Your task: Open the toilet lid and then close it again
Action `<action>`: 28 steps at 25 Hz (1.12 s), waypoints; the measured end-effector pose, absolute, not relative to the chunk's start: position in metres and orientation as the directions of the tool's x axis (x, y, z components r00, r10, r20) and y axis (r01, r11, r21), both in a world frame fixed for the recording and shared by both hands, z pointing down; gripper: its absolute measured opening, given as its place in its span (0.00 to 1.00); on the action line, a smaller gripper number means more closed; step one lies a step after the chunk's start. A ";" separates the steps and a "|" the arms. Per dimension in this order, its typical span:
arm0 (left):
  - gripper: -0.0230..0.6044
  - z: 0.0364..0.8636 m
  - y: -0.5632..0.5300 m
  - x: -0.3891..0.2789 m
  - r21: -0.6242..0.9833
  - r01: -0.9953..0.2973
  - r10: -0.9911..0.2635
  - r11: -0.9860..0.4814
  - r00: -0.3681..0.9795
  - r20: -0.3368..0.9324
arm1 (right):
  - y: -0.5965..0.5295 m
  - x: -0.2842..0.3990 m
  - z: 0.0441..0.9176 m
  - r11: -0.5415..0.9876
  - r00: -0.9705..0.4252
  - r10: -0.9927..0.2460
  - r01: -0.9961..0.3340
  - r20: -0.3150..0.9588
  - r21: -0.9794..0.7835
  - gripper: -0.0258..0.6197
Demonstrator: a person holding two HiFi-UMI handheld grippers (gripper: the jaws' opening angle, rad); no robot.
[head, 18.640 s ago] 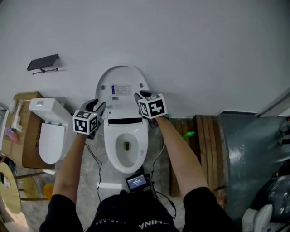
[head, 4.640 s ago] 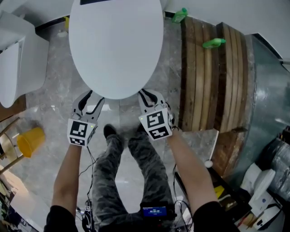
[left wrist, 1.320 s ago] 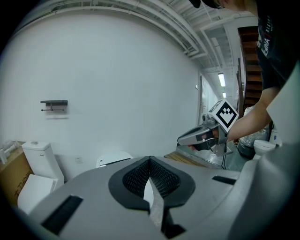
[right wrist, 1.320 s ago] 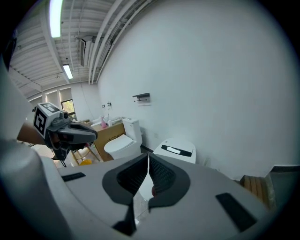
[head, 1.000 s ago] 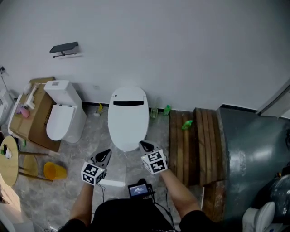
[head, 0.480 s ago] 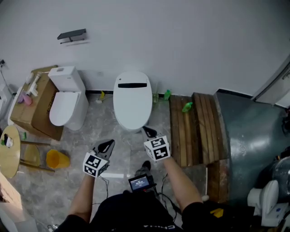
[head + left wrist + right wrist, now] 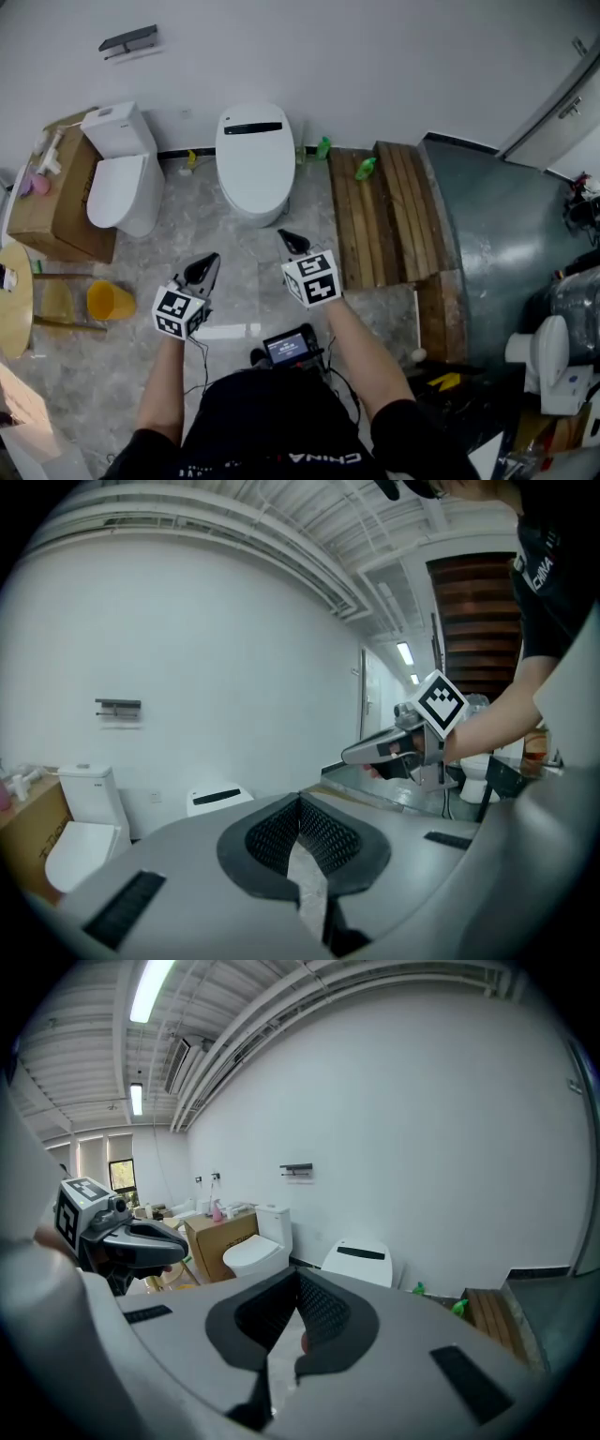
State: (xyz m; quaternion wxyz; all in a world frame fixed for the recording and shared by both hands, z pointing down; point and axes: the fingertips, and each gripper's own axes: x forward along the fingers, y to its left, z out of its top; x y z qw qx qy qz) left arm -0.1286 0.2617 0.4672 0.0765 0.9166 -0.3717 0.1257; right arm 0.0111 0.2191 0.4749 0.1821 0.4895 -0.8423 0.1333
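Head view looks steeply down; both gripper views face the toilet (image 7: 255,159)

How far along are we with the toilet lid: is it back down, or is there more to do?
Done: the toilet lid, raised earlier, now lies flat and closed. In hand: nothing. The left hand-held gripper and right hand-held gripper are both shut and empty, held well clear of it. Left: nothing that shows; the job looks finished.
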 end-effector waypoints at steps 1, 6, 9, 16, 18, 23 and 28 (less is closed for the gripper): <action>0.05 0.465 0.264 -0.127 0.070 -0.706 -0.667 -0.705 0.693 0.274 | 0.225 0.011 0.474 0.490 -0.460 -0.772 -0.870 0.439 -0.049 0.06; 0.05 0.458 0.279 -0.111 0.128 -0.726 -0.691 -0.676 0.684 0.233 | 0.246 0.023 0.470 0.508 -0.480 -0.762 -0.860 0.435 -0.059 0.06; 0.05 0.460 0.285 -0.101 0.134 -0.740 -0.704 -0.659 0.670 0.237 | 0.260 0.039 0.467 0.498 -0.478 -0.767 -0.864 0.428 -0.072 0.06; 0.05 0.463 0.300 -0.062 0.126 -0.760 -0.718 -0.637 0.645 0.263 | 0.282 0.088 0.467 0.519 -0.489 -0.763 -0.853 0.422 -0.051 0.06; 0.05 0.464 0.303 -0.057 0.123 -0.761 -0.718 -0.637 0.644 0.265 | 0.283 0.091 0.468 0.519 -0.495 -0.765 -0.852 0.413 -0.060 0.06; 0.05 0.458 0.309 -0.049 0.123 -0.747 -0.703 -0.654 0.660 0.266 | 0.286 0.089 0.465 0.539 -0.512 -0.763 -0.841 0.396 -0.049 0.06; 0.05 0.450 0.314 -0.041 0.139 -0.735 -0.697 -0.663 0.675 0.243 | 0.293 0.094 0.461 0.546 -0.520 -0.761 -0.836 0.389 -0.050 0.06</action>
